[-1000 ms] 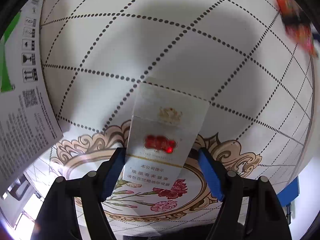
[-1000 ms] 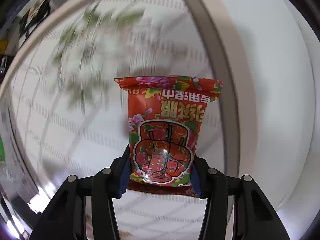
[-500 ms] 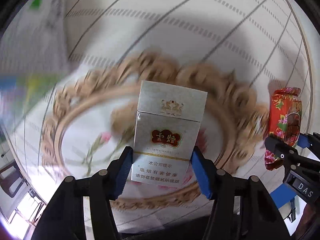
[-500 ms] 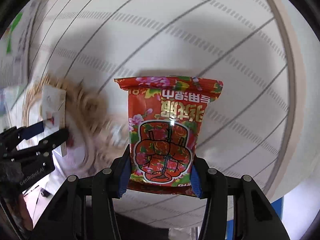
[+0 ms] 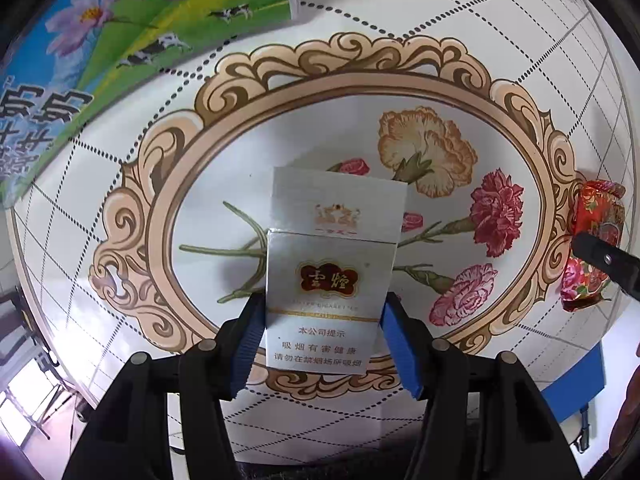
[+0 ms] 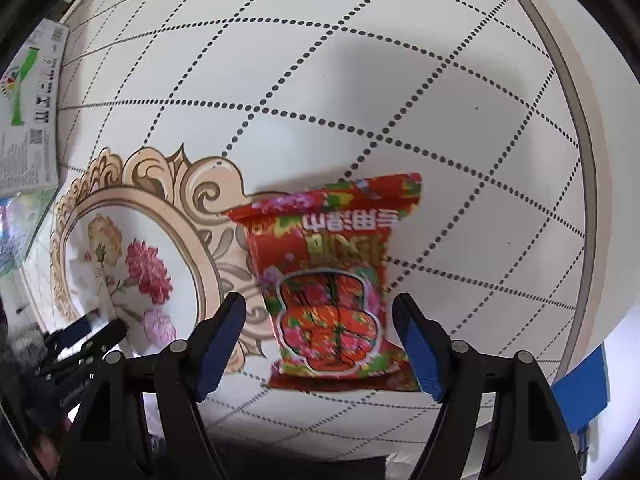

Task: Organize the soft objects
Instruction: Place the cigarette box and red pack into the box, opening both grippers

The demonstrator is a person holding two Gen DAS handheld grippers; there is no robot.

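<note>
Patterned tabletop is seen under both; cigarette pack is gripped by left gripper, a cow-printed carton shown there only; red packet lies loose between right gripper, whose jaws have just been opening.

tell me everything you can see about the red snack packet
The red snack packet is a glossy, puffy foil-like pouch with a crimped top edge, pink flower print, yellow characters and a white-outlined panel. It looks motion-blurred, between the right gripper's blue pads without touching them; the jaws have just been opening. Below it is the white dotted-grid table, beside the ornate floral medallion.
</note>
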